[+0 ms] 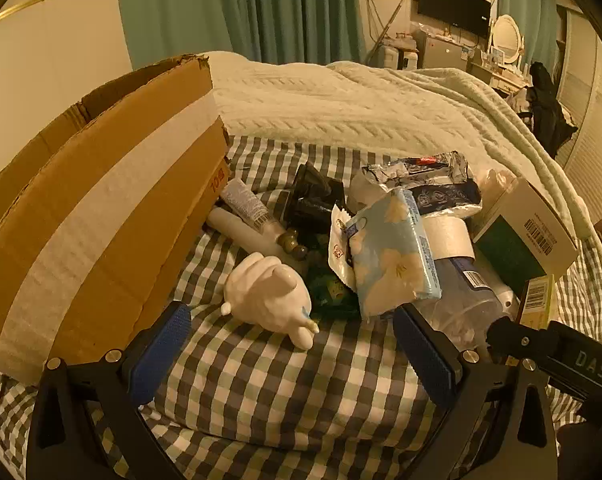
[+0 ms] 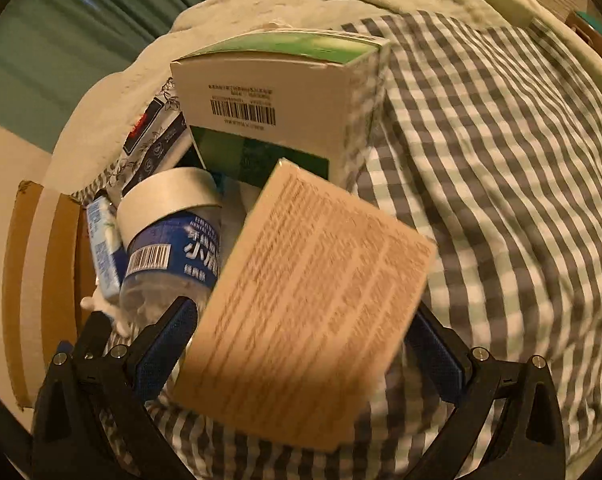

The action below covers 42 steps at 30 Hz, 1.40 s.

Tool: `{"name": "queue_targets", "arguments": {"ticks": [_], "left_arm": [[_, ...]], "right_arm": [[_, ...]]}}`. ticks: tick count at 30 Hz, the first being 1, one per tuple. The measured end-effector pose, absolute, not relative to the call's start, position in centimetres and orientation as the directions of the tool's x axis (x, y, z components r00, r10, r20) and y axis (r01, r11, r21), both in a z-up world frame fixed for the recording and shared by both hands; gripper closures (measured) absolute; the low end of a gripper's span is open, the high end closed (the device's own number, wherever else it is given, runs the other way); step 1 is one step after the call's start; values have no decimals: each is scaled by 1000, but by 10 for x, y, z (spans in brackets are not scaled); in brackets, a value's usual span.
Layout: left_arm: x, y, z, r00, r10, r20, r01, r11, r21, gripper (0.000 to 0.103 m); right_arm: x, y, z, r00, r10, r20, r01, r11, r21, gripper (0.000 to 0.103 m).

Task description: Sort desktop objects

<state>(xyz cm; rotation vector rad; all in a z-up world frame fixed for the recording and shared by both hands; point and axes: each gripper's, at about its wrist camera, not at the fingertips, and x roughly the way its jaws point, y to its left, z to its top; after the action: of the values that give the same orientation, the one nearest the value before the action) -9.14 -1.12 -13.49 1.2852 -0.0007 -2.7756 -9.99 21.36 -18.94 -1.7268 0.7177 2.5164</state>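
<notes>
**Sorting clutter on a checked bedspread**

Spreading wide over bare checked cloth (image 1: 285, 392), the left gripper (image 1: 293, 344) holds nothing; a white hand-shaped figurine (image 1: 267, 292) lies just ahead between its blue pads. Only this view shows the tall cardboard box (image 1: 101, 216) hard against the left finger, the tubes (image 1: 245, 208) beside it, the floral tissue pack (image 1: 393, 252) and the cream blanket (image 1: 341, 104) beyond the pile.

Only the right wrist view shows the tan printed box (image 2: 309, 300), blurred and tilted, between the fingers of the right gripper (image 2: 301, 348); whether the pads press it I cannot tell. Behind it stand a green-and-white carton (image 2: 277, 92) and a blue-labelled bottle (image 2: 173, 256) under a tape roll (image 2: 169, 196). Open checked cloth stretches to the right.
</notes>
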Motion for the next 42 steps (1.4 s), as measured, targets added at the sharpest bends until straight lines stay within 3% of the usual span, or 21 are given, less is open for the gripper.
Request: {"name": "queue_targets", "arguments": {"ticks": [4,11,16,20,22,24,25,26,27,32,42], "left_arm": [[-95,-8,-132,-653,-59,-755,76,-997,12,0],[-106,13,-124,-652,-10,-758,46,-999,-26,0],[-123,28,-129,-633,-87,-770,28,-996,90,0],[-133,19,-142,-599,-103,-794,46,-994,95,13],[-135,17,-144,-591,-102,-800,45,-995,94,29],[-136,18,-148,-581,-103,-807,29,-994,106,55],[-134,19,-148,-587,-84,-805,7,-995,99,61],[-132,22,-148,-593,-66,-803,-18,-995,96,77],[-130,24,-148,-599,-58,-798,-43,-994,105,83],[-115,23,-136,-627,-21,-778,-76,-993,89,84],[-97,-8,-64,-673,146,-726,-83,-989,-121,85]], "right_arm": [[-103,214,-189,-393,-252,-884,-213,-911,354,15],[-96,221,-184,-395,-248,-885,-153,-932,329,17],[-95,243,-164,-449,-203,-870,-155,-941,300,17],[-97,247,-157,-465,-183,-866,-152,-947,282,17],[-92,256,-158,-461,-176,-870,-149,-951,271,17],[-95,256,-158,-456,-182,-871,-153,-948,278,17],[-94,255,-159,-454,-184,-872,-153,-948,280,17],[-98,256,-161,-452,-183,-873,-153,-948,279,17],[-97,256,-162,-451,-183,-873,-153,-948,278,17],[-95,257,-161,-452,-181,-873,-147,-951,273,17],[-92,232,-113,-524,-179,-833,-96,-959,266,17]]}}
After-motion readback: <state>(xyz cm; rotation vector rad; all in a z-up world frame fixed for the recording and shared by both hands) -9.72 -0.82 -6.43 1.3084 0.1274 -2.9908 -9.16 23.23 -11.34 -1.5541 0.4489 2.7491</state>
